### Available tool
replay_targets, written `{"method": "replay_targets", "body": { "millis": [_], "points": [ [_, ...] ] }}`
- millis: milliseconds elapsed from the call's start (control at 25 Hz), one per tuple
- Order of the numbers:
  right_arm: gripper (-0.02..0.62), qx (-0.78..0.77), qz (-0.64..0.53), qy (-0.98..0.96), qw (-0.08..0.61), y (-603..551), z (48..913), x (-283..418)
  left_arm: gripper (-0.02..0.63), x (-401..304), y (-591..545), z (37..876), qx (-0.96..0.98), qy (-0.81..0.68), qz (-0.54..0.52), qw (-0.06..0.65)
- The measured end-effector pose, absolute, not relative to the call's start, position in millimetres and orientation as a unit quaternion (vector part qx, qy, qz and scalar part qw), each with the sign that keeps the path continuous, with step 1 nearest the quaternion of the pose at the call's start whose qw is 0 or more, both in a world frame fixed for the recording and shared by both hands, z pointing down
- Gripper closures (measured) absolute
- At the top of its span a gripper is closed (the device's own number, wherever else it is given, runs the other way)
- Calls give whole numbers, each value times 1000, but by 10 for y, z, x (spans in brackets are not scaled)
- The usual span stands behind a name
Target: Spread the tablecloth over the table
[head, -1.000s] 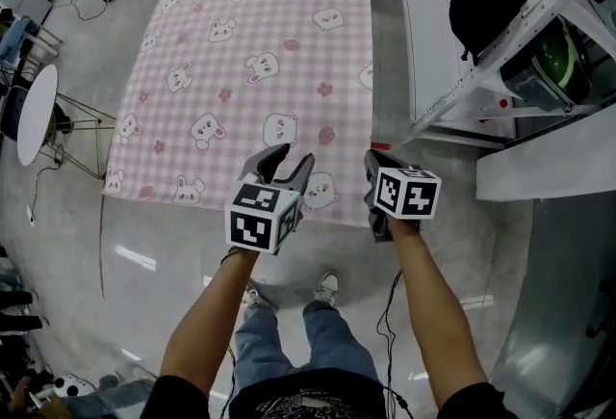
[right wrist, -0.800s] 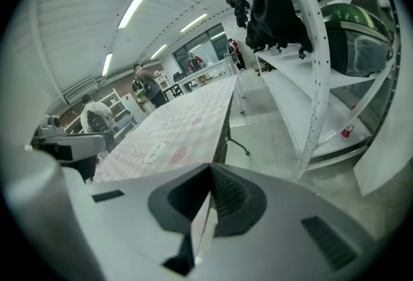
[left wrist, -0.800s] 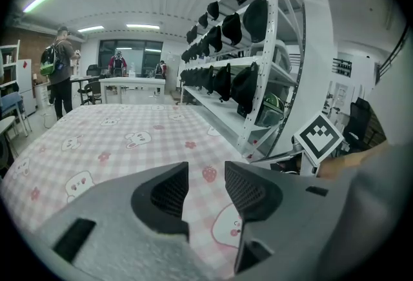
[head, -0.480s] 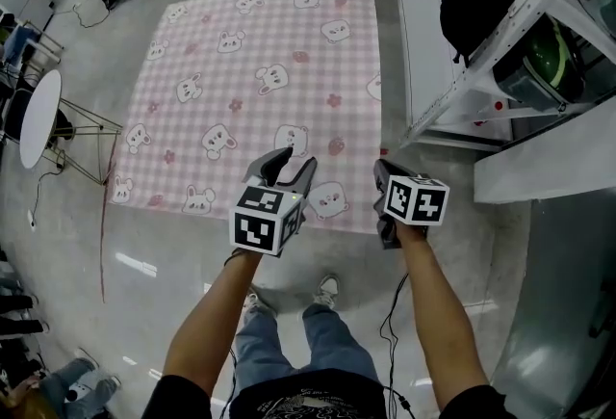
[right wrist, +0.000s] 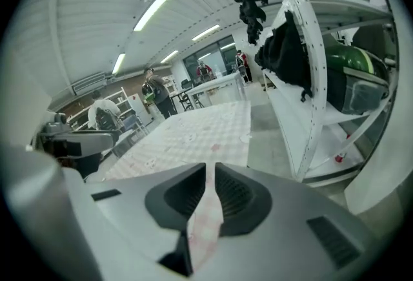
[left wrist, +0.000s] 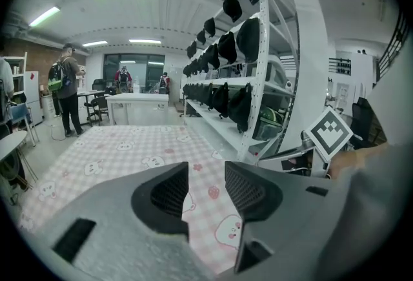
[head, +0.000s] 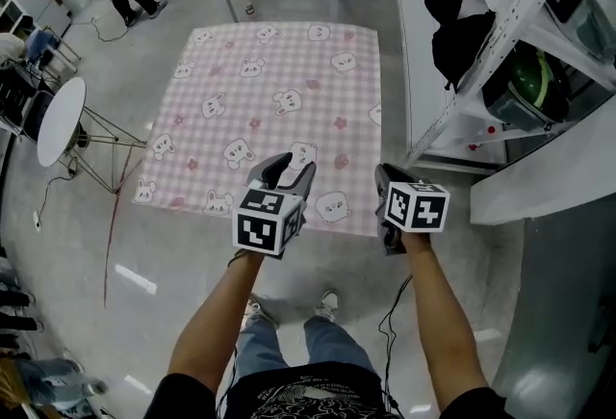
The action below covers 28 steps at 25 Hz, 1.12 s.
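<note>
While the pink checked tablecloth (head: 279,109) lies spread flat, the left gripper (head: 291,167) hangs above its near edge with jaws moderately apart, nothing pressed between them and only the cloth's pattern showing through the gap; the right gripper (head: 383,178), at the near right corner, has jaws that have just been easing apart yet stand narrow, a fold of cloth pinched between the pads; white shelving (head: 500,70) stands at the right
</note>
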State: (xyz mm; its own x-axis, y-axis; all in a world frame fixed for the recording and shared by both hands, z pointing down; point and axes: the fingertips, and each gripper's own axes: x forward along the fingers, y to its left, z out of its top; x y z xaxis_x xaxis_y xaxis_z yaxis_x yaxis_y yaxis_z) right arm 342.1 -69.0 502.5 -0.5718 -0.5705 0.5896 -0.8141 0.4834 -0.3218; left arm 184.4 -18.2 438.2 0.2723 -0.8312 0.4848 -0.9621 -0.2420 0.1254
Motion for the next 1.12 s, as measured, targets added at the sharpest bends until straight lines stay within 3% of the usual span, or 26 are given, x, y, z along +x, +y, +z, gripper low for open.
{"method": "replay_targets", "body": {
  "millis": [280, 720, 840, 1120],
  "points": [
    [572, 393, 241, -872, 164, -389, 3962, 3123, 434, 1553, 107, 3712, 754, -615, 136, 186],
    [591, 396, 145, -896, 138, 259, 2874, 2711, 543, 1054, 630, 2875, 764, -620, 127, 123],
    [592, 388, 121, -904, 129, 362, 2685, 2595, 598, 950, 691, 2784, 767, -619, 124, 117],
    [592, 385, 84, -911, 119, 432, 2564, 2498, 600, 948, 762, 2756, 774, -614, 124, 92]
  ]
}}
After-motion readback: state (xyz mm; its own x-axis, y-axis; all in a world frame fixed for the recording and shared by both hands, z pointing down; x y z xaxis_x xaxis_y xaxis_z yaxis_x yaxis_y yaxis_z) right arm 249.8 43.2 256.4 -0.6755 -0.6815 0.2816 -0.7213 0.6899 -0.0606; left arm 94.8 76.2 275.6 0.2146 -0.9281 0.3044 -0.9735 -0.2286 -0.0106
